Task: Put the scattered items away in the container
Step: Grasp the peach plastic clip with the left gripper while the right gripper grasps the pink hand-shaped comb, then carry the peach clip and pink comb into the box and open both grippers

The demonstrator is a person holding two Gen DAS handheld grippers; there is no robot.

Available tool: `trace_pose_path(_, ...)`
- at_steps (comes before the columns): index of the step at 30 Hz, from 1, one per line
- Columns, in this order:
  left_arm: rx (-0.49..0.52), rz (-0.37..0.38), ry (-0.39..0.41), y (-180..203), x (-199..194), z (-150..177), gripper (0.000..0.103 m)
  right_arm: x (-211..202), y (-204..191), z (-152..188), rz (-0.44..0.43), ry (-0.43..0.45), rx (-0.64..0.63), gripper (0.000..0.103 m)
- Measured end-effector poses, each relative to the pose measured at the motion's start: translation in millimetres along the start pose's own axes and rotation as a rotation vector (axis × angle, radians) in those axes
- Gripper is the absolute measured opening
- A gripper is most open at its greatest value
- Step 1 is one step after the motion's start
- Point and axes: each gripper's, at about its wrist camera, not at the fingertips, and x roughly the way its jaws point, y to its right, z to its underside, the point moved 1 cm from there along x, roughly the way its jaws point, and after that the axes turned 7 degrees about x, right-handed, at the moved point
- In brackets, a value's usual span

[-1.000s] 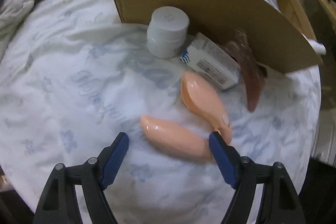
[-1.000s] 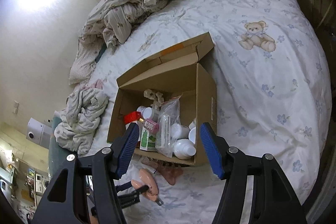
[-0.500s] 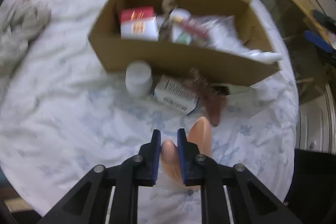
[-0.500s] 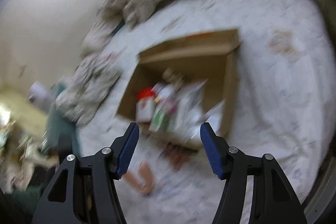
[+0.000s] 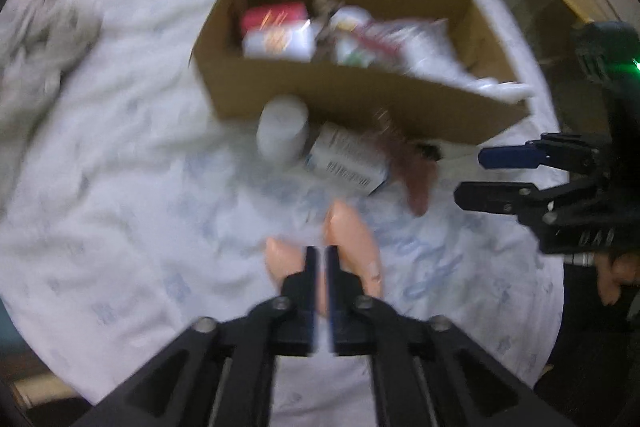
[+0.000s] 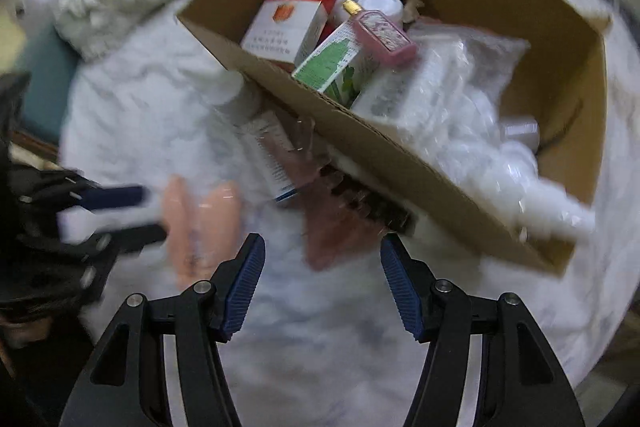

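Peach clip (image 5: 352, 239) pinched thin in your left gripper (image 5: 320, 259); could slip. Right gripper (image 6: 322, 279) gapes empty over hair claw (image 6: 340, 227).

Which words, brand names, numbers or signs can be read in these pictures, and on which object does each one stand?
None can be read for certain.
Red and white carton in the cardboard box: gold mark and rows of print, too blurred.
Green and white carton: print too small.
Pink bottle: patterned label, no legible word.
White box on the bed: barcode and lines, blurred.
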Motion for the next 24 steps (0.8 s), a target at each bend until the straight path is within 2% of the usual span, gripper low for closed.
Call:
trace_pose_path(1,-0.04,0.013,-0.025,-5,9,3,0.046,6,-2,-1,0.026,-0.001,-0.014,0.065)
trace_pose_path(2,-0.075,0.015,-0.037,-9,15,5,0.062,11,-2,-3,0.029,-0.006,-0.014,0.065)
trace_pose_path(6,-0.147,0.028,-0.079,-16,41,7,0.064,27,2,-8,0.019,0.016,0.007,0.065)
trace_pose_path(8,-0.159,0.018,-0.096,-17,54,5,0.064,36,-1,-10,0.019,0.014,0.004,0.06)
trace_pose_path(10,-0.163,-0.008,-0.085,-15,66,0,0.066,39,-4,-12,0.039,0.027,-0.012,0.048)
trace_pose_path(13,-0.148,-0.046,-0.059,-8,68,-7,0.068,31,4,-13,-0.04,0.016,0.031,0.047)
trace_pose_path(14,-0.136,-0.056,-0.052,-5,68,-7,0.061,28,7,-12,-0.051,0.015,0.04,0.047)
trace_pose_path(15,-0.11,-0.066,-0.035,-2,67,-6,0.037,25,11,-11,-0.064,0.013,0.05,0.047)
trace_pose_path(17,-0.064,-0.078,-0.022,1,66,-4,0.034,15,20,-8,-0.109,0.015,0.089,0.047)
trace_pose_path(20,-0.074,-0.031,-0.009,-1,57,-3,0.027,-10,31,-4,-0.173,0.052,0.137,0.047)
trace_pose_path(24,-0.017,0.008,0.054,9,26,-8,0.027,-51,47,0,-0.291,0.142,0.208,0.047)
